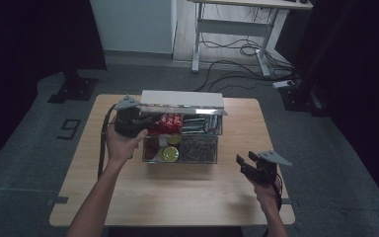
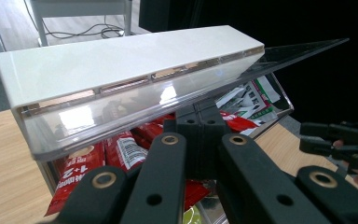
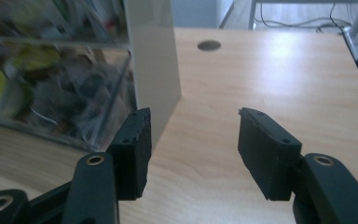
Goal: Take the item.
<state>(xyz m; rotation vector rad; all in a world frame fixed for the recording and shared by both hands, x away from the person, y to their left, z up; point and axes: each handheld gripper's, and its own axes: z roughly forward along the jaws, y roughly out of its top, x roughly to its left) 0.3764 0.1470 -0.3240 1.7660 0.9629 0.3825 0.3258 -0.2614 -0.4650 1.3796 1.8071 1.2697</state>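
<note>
On the near right of the bench [image 1: 177, 192], the right tongs [image 1: 244, 163] hang open and empty, apart from the box. Mid-bench sits a clear plastic storage box [image 1: 182, 148], long axis running left to right, holding red snack packets [image 1: 167, 123] and yellow-green rounds [image 1: 169, 153]. Its white-edged lid [image 1: 182, 101] tilts up at the back. The left tongs [image 2: 204, 122] are closed at the lid's left end; the grip itself is hidden.

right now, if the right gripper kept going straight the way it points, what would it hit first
Probably the white end wall of the clear plastic organiser box: the right gripper, jaws open with nothing between them, aims just beside that corner, so it might slip past over the bare wooden table. Depth is unclear.
</note>
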